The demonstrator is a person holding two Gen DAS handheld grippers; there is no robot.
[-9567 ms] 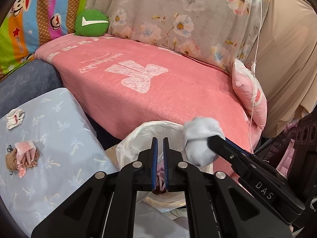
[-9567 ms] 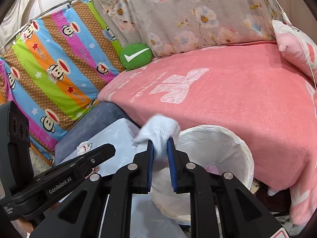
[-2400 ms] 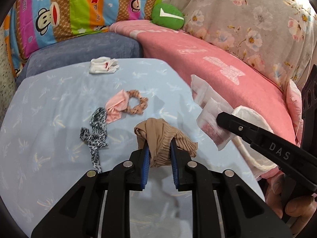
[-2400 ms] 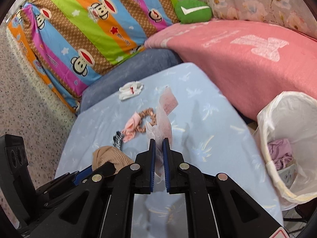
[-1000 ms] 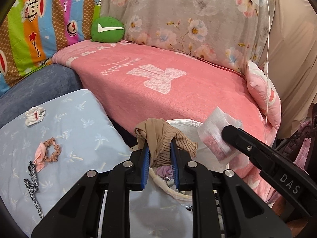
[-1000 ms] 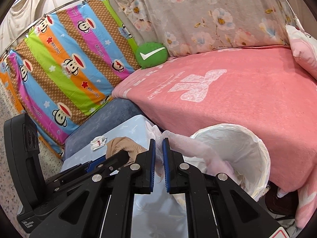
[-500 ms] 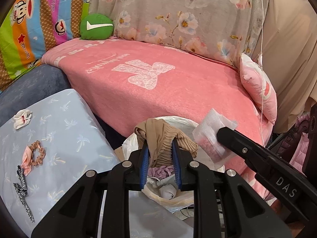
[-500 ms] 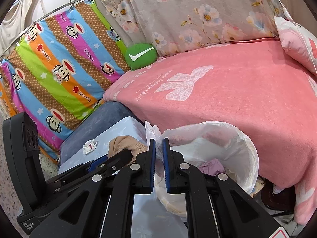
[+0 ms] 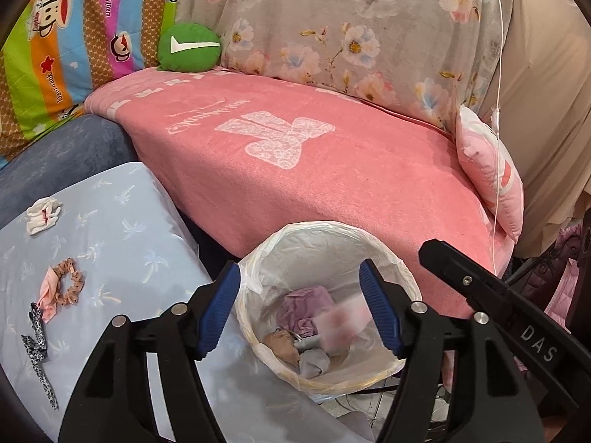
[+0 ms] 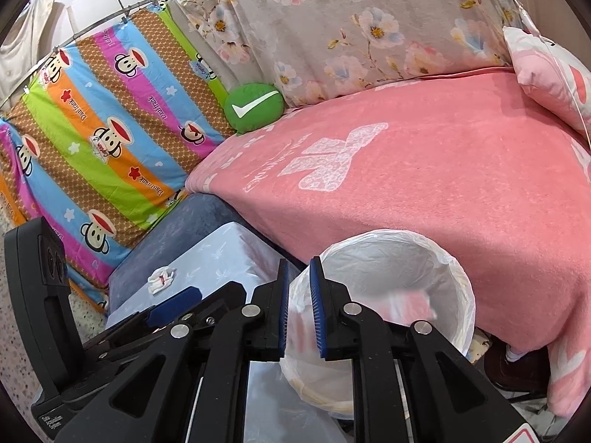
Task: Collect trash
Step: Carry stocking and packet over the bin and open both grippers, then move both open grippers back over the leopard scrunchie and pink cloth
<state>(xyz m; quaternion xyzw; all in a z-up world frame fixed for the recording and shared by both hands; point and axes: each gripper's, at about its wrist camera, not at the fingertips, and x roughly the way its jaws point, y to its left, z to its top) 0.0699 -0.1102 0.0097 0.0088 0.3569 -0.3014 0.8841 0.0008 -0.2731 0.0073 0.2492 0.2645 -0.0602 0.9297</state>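
A white-lined trash bin (image 9: 402, 269) (image 10: 461, 284) stands between the blue table and the pink bed. My left gripper (image 9: 301, 310) is open and empty above it. The tan cloth (image 9: 282, 343) lies inside with purple and grey cloth. A clear plastic packet (image 9: 341, 323) is blurred, falling into the bin; it also shows in the right wrist view (image 10: 408, 304). My right gripper (image 10: 298, 306) is slightly open and empty at the bin's near rim. A white crumpled scrap (image 9: 43, 216) (image 10: 160, 280), a pink and brown scrunchie (image 9: 61, 288) and a black-white patterned band (image 9: 37, 354) lie on the table.
The blue table (image 9: 122, 229) is at the left. The pink-covered bed (image 9: 314, 155) runs behind the bin, with a green round cushion (image 9: 189, 47) and a pink pillow (image 9: 491, 177). Cartoon striped fabric (image 10: 92, 129) hangs at the far left.
My left gripper opened and the tan cloth dropped into the bin. My right gripper parted and released the plastic packet, which is falling into the bin.
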